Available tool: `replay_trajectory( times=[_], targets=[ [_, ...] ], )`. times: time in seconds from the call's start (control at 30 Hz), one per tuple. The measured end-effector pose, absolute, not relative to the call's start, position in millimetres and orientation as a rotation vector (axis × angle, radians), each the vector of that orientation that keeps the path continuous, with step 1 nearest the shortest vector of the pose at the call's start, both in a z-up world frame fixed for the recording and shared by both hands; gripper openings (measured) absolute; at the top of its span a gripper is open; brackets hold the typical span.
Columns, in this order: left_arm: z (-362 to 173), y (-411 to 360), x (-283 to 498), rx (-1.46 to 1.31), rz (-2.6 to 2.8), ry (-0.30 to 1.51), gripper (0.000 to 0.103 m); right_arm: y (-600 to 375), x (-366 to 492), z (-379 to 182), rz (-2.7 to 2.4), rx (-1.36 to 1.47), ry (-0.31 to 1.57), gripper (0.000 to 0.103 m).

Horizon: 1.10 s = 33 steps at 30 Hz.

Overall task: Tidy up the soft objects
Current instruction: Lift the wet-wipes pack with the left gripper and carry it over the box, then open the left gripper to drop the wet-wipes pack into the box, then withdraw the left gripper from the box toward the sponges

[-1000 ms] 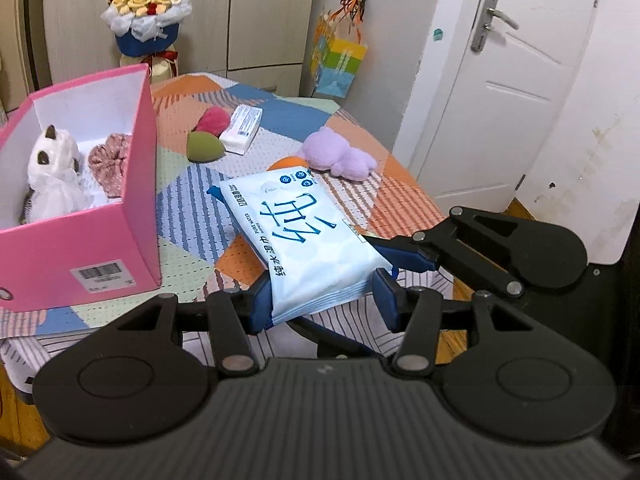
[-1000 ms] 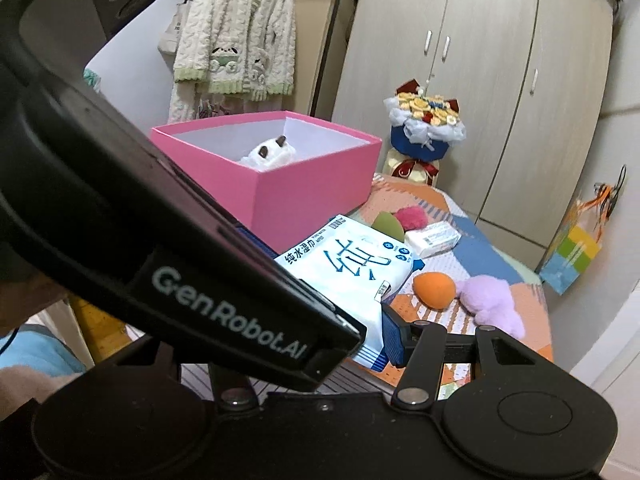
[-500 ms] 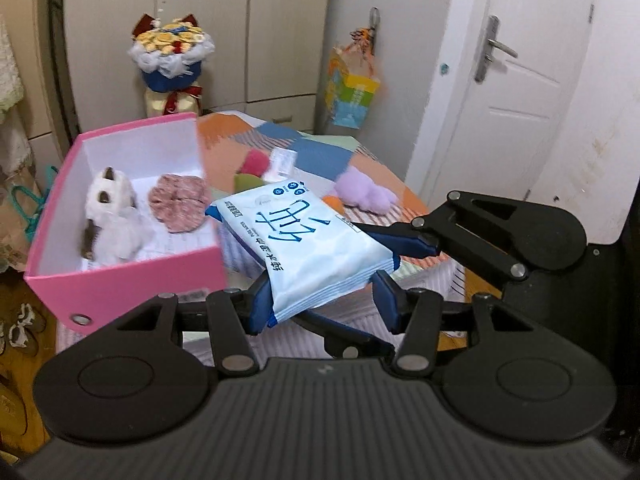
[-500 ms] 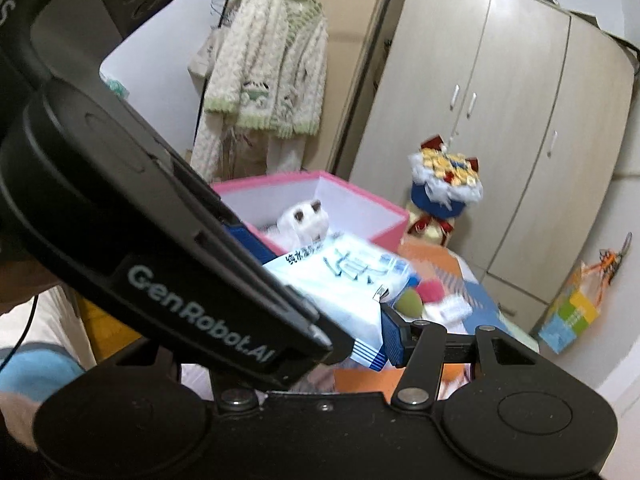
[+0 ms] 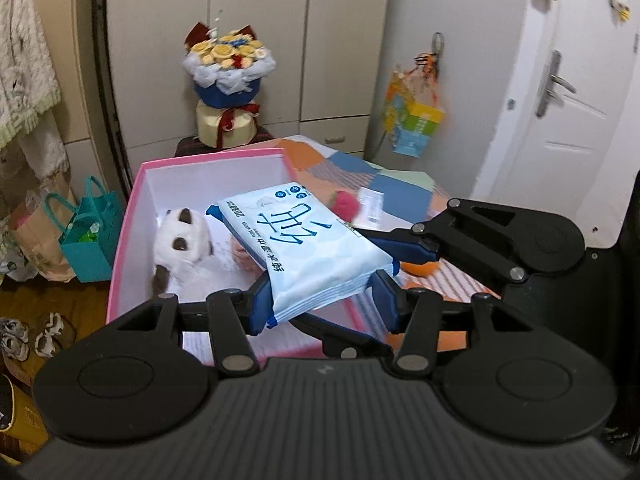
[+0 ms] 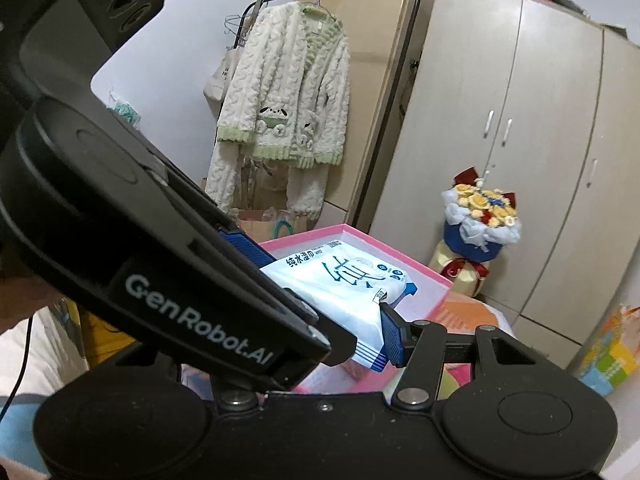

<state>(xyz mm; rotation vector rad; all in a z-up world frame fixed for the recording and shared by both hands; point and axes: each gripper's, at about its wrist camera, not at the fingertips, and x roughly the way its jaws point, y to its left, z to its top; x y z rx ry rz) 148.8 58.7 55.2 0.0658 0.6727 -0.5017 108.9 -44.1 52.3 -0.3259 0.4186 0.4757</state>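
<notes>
Glossy pale-blue wet-wipes pack [image 5: 308,246], soft flat pillow shape, now over open pink box [image 5: 132,216]; second ago I held it above patchwork counter [image 5: 400,184]. My left gripper [image 5: 320,300] and right gripper [image 6: 360,320] fingers clamped on pack ends. Fluffy white plush [image 5: 182,242] inside box.

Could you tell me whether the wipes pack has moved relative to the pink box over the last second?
Yes. The wipes pack, held by both claws, was over the table beside the pink box; it now hangs over the box's open top.
</notes>
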Motion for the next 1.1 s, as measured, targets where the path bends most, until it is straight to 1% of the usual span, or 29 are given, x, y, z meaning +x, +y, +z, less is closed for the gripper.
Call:
replay_trajectory(
  times=[0.27,0.5,0.57,0.63,0.73,0.8,0.93,1.1],
  targets=[
    [27.0,72.1,210.5,0.005,-0.508,0.736,0.050,-33.4,165.4,31.7,0.486,-0.292,0.509,0.060],
    [3.0,79.1,235.0,-0.047,-0.528,0.809,0.050,-28.1,187.5,14.9,0.489,-0.307,0.611,0.060],
    [-1.9,81.8,236.5,-0.057,-0.531,0.837,0.053,-25.2,187.3,12.2,0.493,-0.331,0.641,0.060],
    [-3.9,84.7,235.4,-0.049,-0.519,0.851,0.061,-24.9,185.0,10.7,0.508,-0.333,0.673,0.061],
    [2.0,92.2,226.2,-0.034,-0.505,0.830,0.068,-27.9,178.1,14.1,0.513,-0.310,0.694,0.071],
    [9.4,97.3,217.2,-0.034,-0.504,0.803,0.071,-32.8,173.0,18.9,0.516,-0.287,0.698,0.071],
    [23.8,102.7,197.2,-0.020,-0.505,0.748,0.074,-45.1,164.6,28.1,0.502,-0.233,0.706,0.071],
    [37.0,103.5,176.7,0.005,-0.517,0.710,0.075,-57.0,152.1,38.5,0.469,-0.209,0.701,0.071]
  ],
)
